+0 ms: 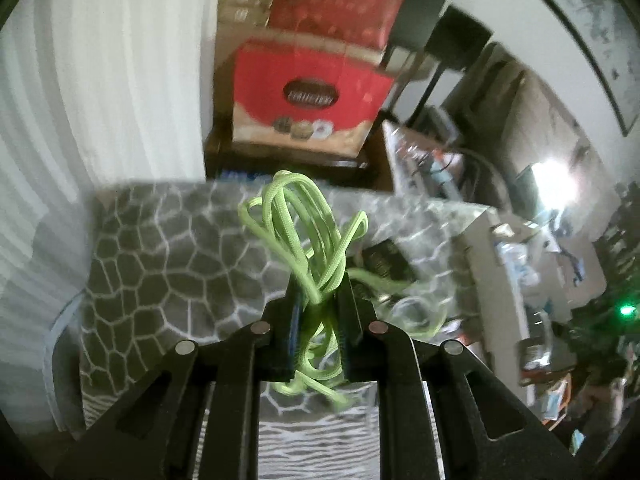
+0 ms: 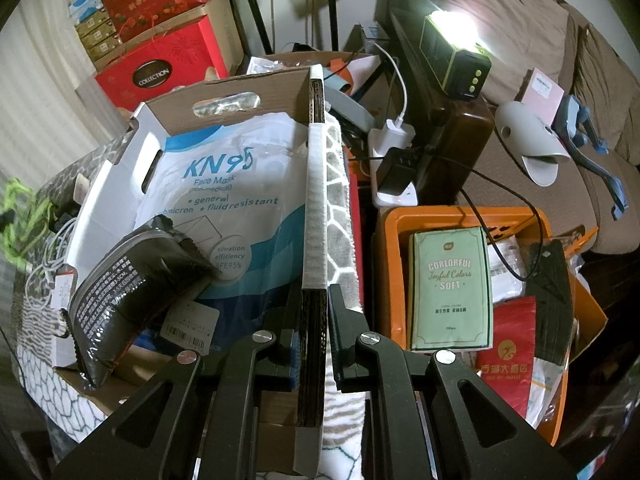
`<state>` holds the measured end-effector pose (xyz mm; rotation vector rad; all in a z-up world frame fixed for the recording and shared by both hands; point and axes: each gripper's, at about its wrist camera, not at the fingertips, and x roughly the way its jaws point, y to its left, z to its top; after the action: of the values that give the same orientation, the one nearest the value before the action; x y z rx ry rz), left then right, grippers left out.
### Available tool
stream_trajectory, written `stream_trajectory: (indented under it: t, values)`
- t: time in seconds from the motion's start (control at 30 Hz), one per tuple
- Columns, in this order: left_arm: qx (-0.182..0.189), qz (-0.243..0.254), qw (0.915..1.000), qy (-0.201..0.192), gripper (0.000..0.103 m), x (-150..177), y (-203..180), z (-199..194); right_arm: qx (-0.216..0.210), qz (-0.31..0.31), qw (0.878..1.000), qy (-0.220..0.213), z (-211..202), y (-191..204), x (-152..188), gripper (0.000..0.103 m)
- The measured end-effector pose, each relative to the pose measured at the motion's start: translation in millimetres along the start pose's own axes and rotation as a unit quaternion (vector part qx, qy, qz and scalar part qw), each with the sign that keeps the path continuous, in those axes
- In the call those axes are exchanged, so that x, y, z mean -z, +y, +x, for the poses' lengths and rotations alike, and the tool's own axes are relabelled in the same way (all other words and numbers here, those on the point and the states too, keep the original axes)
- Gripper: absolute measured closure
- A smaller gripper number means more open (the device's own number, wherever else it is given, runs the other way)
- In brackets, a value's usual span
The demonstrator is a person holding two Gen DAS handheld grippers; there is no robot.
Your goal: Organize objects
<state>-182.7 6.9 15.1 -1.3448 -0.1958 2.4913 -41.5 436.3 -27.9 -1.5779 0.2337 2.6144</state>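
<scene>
My left gripper (image 1: 318, 280) is shut on a bundle of lime green cord (image 1: 304, 220) and holds it up above a grey blanket with a white cell pattern (image 1: 160, 264). The cord also shows at the far left of the right wrist view (image 2: 20, 208). My right gripper (image 2: 314, 292) is shut on the right wall (image 2: 314, 184) of a cardboard box (image 2: 224, 96). The box holds a KN95 face mask bag (image 2: 224, 188) and a black packet (image 2: 132, 280).
An orange bin (image 2: 404, 224) to the right holds a green tissue pack (image 2: 452, 288), a red hotel packet (image 2: 508, 348) and papers. White cables (image 2: 44, 264) lie left of the box. Red gift boxes (image 1: 308, 92) are stacked behind. A charger (image 2: 394, 168) and a lamp (image 2: 456, 52) stand beyond the bin.
</scene>
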Motion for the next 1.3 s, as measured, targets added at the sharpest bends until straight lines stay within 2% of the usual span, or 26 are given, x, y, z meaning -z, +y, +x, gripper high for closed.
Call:
stream_trajectory:
  t: [0.13,0.23,0.37,0.6,0.77,0.87,0.93,1.0,1.03,1.07,1.1,1.27,1.3]
  values:
    - [0.020,0.015,0.9994,-0.024,0.089,-16.4,-16.2,-28.8,0.000,0.000,1.000,0.000,0.4,1.0,-0.6,0.092]
    - [0.016,0.033,0.9989,-0.029,0.089,-22.8,-27.1,-40.7,-0.001,0.001,1.000,0.001,-0.3,-0.6,0.4,0.092]
    - [-0.004,0.051,0.9987,0.000,0.089,-20.7,-35.8,-27.5,0.000,0.000,1.000,0.000,0.5,1.4,-0.6,0.092]
    - [-0.012,0.030,0.9968,0.073,0.089,5.3,-28.0,27.6,0.000,-0.001,1.000,0.001,0.2,0.7,-0.4,0.093]
    - [-0.013,0.014,0.9945,0.103,0.088,20.3,-22.8,53.6,0.001,-0.001,1.000,0.001,0.8,1.8,-0.3,0.092]
    - [-0.019,0.004,0.9927,0.119,0.081,24.9,-19.5,64.2,0.004,-0.003,1.000,0.000,0.5,1.1,0.9,0.093]
    - [-0.026,0.003,0.9920,0.124,0.073,26.2,-18.9,69.2,0.004,-0.003,1.000,0.001,0.5,1.2,1.2,0.093]
    - [-0.029,0.004,0.9912,0.129,0.052,28.1,-20.2,74.6,0.003,-0.003,1.000,0.001,0.3,0.4,1.7,0.093]
    - [-0.029,0.005,0.9911,0.130,0.047,28.6,-21.7,76.8,0.004,-0.003,1.000,0.001,0.6,1.5,1.3,0.093]
    - [-0.033,0.009,0.9908,0.131,0.036,29.5,-24.1,79.4,0.004,-0.004,1.000,0.001,0.6,1.5,1.2,0.093]
    - [-0.039,0.015,0.9903,0.133,0.033,30.5,-27.0,82.6,0.005,-0.004,1.000,0.001,0.4,0.7,1.7,0.093]
    - [-0.066,0.035,0.9872,0.141,0.034,38.4,-35.0,99.3,0.004,-0.003,1.000,0.001,0.7,1.7,1.2,0.093]
    - [-0.070,0.037,0.9866,0.142,0.037,40.4,-35.4,102.2,0.004,-0.003,1.000,0.001,0.6,0.8,2.1,0.093]
